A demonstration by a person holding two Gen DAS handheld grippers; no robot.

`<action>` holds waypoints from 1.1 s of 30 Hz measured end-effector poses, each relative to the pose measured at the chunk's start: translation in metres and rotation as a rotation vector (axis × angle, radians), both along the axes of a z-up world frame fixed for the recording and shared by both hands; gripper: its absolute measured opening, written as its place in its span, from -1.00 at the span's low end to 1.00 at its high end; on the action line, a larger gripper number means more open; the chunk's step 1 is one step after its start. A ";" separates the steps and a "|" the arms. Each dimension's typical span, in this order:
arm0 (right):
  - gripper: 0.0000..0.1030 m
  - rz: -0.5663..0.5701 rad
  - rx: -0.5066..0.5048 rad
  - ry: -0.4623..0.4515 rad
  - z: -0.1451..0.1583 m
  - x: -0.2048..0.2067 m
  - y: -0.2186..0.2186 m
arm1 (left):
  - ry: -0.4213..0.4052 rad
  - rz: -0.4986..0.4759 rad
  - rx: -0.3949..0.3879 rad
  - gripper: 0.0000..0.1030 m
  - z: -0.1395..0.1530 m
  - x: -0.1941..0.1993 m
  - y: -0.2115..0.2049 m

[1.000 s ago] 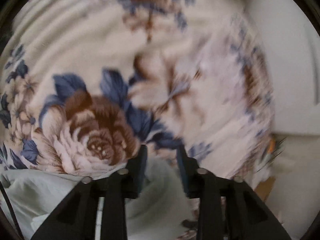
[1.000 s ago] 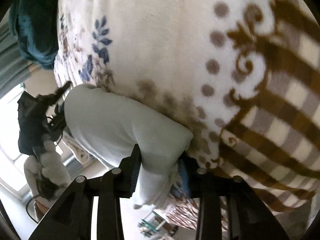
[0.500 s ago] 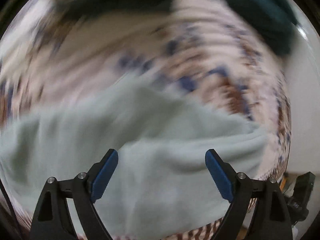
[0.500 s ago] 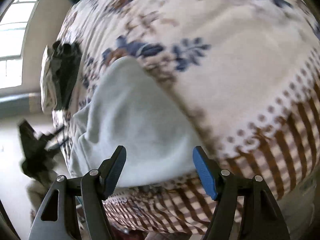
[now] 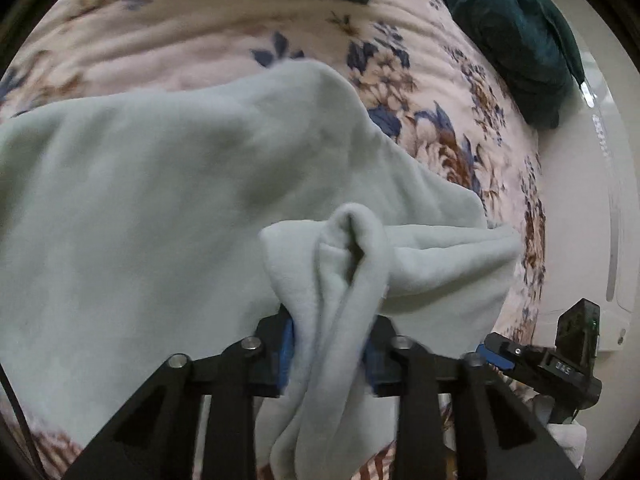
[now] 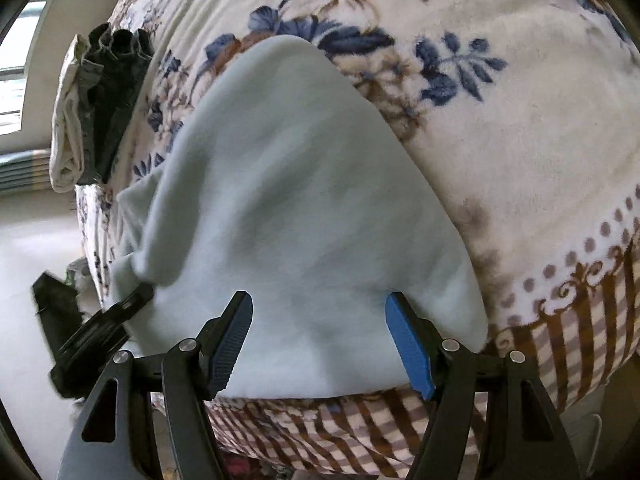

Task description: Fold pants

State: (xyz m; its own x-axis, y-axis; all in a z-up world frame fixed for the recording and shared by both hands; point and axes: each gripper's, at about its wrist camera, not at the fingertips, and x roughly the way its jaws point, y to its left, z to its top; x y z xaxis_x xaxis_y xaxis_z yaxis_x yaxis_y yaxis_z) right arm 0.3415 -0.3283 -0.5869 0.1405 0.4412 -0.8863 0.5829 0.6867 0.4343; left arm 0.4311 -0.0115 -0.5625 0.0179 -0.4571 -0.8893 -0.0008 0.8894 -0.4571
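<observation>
The pale green fleece pants lie spread on a floral blanket. My left gripper has its jaws closing, and a bunched fold of the pants is pinched between the blue pads, standing up above them. In the right wrist view the same pants fill the middle. My right gripper hovers over their near edge, open, its fingers apart from the cloth. The left gripper's black body shows at the pants' left edge.
The blanket turns to a brown checked border at the near bed edge. A stack of folded clothes sits at the far left edge. A dark teal cushion lies at the back right, by a white wall.
My left gripper swept across the bed, opened wide over the pants, then closed on a bunched fold. My right gripper released the pants' corner, opened and lifted away.
</observation>
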 end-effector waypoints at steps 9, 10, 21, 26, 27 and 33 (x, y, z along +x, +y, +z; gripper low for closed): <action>0.39 -0.014 -0.012 0.031 -0.008 0.004 -0.001 | 0.090 -0.016 -0.017 -0.44 -0.015 -0.032 -0.001; 0.39 -0.019 -0.012 0.035 -0.009 0.004 -0.001 | 0.081 -0.031 -0.011 -0.74 -0.013 -0.035 -0.004; 0.39 -0.058 0.023 0.020 -0.012 -0.006 -0.009 | 0.131 0.000 0.057 -0.68 -0.027 -0.051 0.018; 0.39 -0.063 0.033 0.018 -0.007 -0.009 -0.011 | 0.066 0.030 -0.022 -0.19 -0.009 -0.035 0.013; 0.39 -0.067 0.038 0.018 -0.006 -0.011 -0.012 | 0.059 0.040 -0.051 0.26 -0.008 -0.030 0.013; 0.39 -0.077 0.050 0.019 -0.008 -0.015 -0.019 | 0.128 0.077 -0.096 0.51 -0.063 0.004 0.001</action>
State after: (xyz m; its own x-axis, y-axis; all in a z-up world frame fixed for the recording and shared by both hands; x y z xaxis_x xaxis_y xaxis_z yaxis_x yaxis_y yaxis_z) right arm 0.3263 -0.3469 -0.5947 0.1589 0.4732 -0.8665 0.6417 0.6175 0.4550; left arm 0.4351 -0.0104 -0.6252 -0.0543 -0.5415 -0.8390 -0.1307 0.8368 -0.5316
